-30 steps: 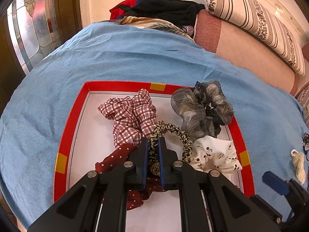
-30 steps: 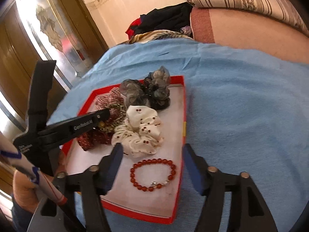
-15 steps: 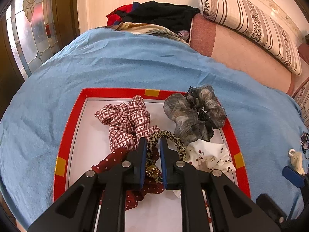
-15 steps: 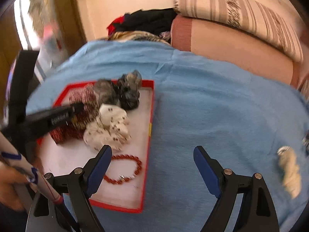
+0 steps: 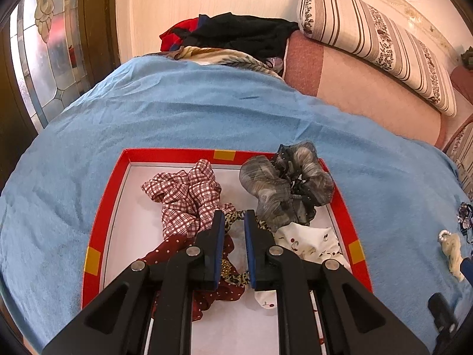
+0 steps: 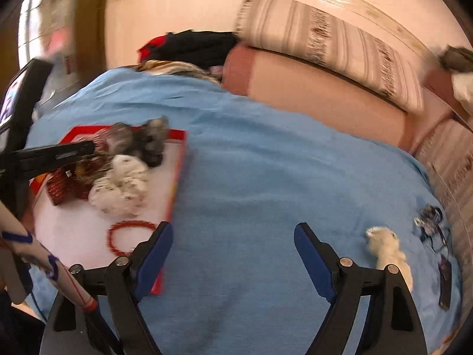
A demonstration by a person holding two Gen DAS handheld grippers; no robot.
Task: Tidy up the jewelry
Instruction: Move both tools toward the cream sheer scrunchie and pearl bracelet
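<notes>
A red-rimmed tray (image 5: 97,207) on the blue blanket holds a checked scrunchie (image 5: 183,195), a grey scrunchie (image 5: 283,180), a white cherry scrunchie (image 5: 310,242) and a dark red dotted one (image 5: 174,251). My left gripper (image 5: 233,222) hovers over the leopard-print scrunchie (image 5: 233,278), jaws slightly apart around it, no longer pinching. My right gripper (image 6: 233,242) is open and empty above the blanket, right of the tray (image 6: 177,183). A red bead bracelet (image 6: 124,233) lies in the tray. A cream hair piece (image 6: 387,251) and dark jewelry (image 6: 431,219) lie at the right.
A pink sofa back (image 5: 369,88) with a striped bolster (image 5: 378,44) runs behind. Piled clothes (image 5: 236,35) sit at the far end. A stained-glass door (image 5: 44,59) is at left. The cream hair piece (image 5: 452,251) lies on the blanket (image 5: 207,112) right of the tray.
My left gripper's jaws have opened a little, letting go of the leopard scrunchie, and drawn back. My right gripper swung right, away from the tray toward the cream hair piece.
</notes>
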